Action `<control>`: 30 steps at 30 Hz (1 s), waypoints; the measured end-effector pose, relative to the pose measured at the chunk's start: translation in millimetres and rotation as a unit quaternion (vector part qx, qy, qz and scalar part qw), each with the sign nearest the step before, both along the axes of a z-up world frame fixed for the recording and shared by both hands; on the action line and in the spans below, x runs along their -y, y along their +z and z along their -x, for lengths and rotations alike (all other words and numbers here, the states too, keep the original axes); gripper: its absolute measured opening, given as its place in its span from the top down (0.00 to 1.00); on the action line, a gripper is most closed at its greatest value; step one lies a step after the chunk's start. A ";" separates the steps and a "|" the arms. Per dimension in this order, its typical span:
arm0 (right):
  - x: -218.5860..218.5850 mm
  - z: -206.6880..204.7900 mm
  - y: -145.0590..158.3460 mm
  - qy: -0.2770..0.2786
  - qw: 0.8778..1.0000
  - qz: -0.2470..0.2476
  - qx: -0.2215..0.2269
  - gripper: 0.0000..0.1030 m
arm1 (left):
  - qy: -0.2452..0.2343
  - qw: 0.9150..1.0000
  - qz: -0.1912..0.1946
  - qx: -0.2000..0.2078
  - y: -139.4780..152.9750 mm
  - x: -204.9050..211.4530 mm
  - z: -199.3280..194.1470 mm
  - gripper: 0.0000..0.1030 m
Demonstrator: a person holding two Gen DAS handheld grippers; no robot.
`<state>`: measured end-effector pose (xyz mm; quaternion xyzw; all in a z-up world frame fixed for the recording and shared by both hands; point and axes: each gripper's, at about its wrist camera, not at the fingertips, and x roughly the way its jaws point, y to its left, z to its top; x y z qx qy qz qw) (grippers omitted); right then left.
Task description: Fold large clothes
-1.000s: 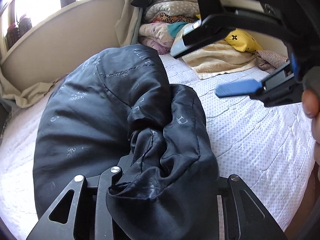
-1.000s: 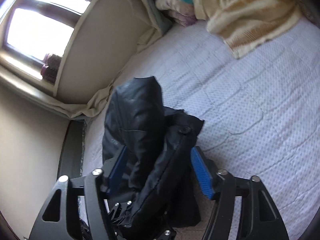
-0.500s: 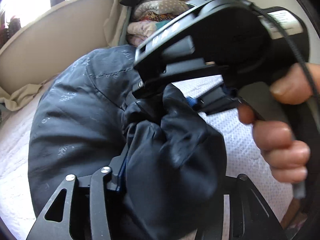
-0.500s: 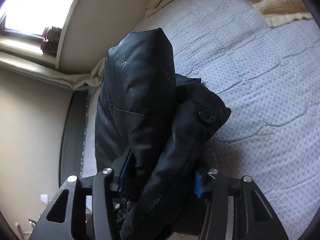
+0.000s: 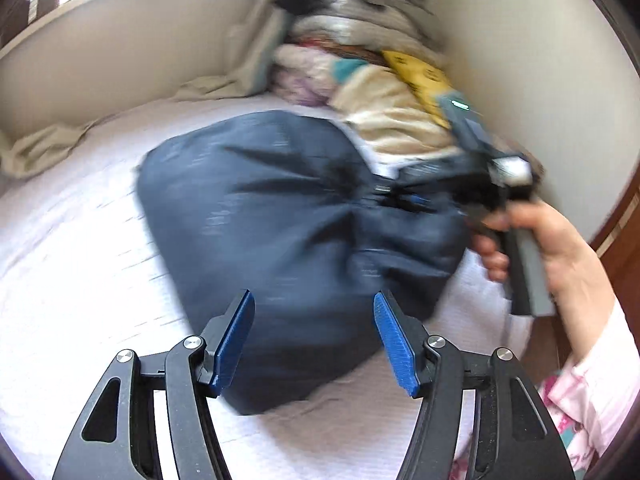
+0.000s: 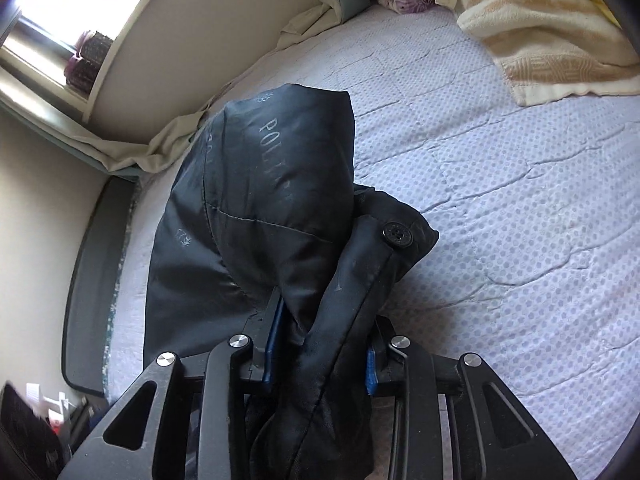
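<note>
The dark jacket [image 5: 280, 240] lies bunched on the bed [image 5: 80, 260], just in front of the blanket pile [image 5: 360, 80]. Left gripper [image 5: 314, 340] has just been opening, jaws wide and empty, jacket beyond them. Right gripper [image 6: 320, 344] has just been closing and now pinches a thick fold of the jacket.

jacket [image 6: 256, 208]: I see dark navy, near black, with pale grey lettering and small leaf marks
button [image 6: 397, 234]: black, at 3 o'clock on the jacket
bedspread [image 6: 520, 200]: I read it as pale lilac-white, dotted, quilted
blanket [image 6: 552, 36]: cream with tan bands, at 1 o'clock
left gripper [image 5: 314, 342]: black frame, blue pads
sleeve [image 5: 600, 380]: pink-white, printed, at 4 o'clock
yellow cloth [image 5: 420, 76]: yellow with dark marks, blurred
</note>
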<state>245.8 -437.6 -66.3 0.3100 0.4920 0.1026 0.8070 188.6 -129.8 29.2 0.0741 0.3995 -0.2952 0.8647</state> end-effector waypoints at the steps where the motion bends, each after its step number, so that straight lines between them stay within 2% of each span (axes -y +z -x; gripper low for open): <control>1: -0.7 -0.2 0.5 -0.003 1.000 0.002 -0.001 0.73 | 0.006 1.000 0.007 -0.012 -3.1 -5.1 -6.9 0.36; 5: -1.7 2.3 -0.3 -0.015 1.000 0.011 -0.006 0.72 | -0.011 0.999 0.028 -0.044 -16.1 -8.0 -20.3 0.36; 7: -2.4 4.1 -0.3 -0.023 1.000 0.013 -0.009 0.71 | -0.014 0.999 0.025 -0.041 -23.8 -4.0 -21.7 0.36; 12: 0.3 7.6 -5.7 -0.042 0.999 0.004 -0.018 0.71 | -0.020 0.997 0.058 -0.046 -38.1 -6.7 -27.5 0.35; 15: 2.7 10.3 -17.8 -0.058 0.998 0.000 -0.029 0.69 | -0.035 0.998 0.044 -0.040 -44.1 0.3 -24.2 0.35; 21: 10.4 9.5 -41.8 -0.082 0.996 0.016 -0.031 0.57 | -0.048 0.998 0.016 -0.028 -63.6 16.6 -25.4 0.34; 22: 12.0 9.9 -43.6 -0.086 0.996 0.005 -0.030 0.54 | -0.048 0.998 0.012 -0.026 -65.5 18.4 -26.2 0.33; 23: 16.0 11.8 -44.0 -0.094 0.995 -0.007 -0.030 0.43 | -0.048 0.998 0.010 -0.025 -66.5 19.5 -27.1 0.33; 25: 23.0 18.2 -36.4 -0.118 0.992 -0.008 -0.036 0.28 | -0.048 0.998 0.013 -0.029 -67.8 20.0 -29.8 0.33; 27: 24.1 26.1 -15.3 -0.126 0.992 0.001 -0.024 0.27 | -0.046 0.998 0.010 -0.029 -68.0 20.4 -30.5 0.33; 29: 18.2 37.8 20.5 -0.132 0.989 0.062 0.010 0.27 | -0.042 0.999 0.009 -0.028 -68.0 21.5 -31.0 0.33; 30: 10.3 46.8 44.5 -0.138 0.982 0.125 0.034 0.27 | -0.040 0.999 0.008 -0.026 -67.7 22.4 -30.6 0.33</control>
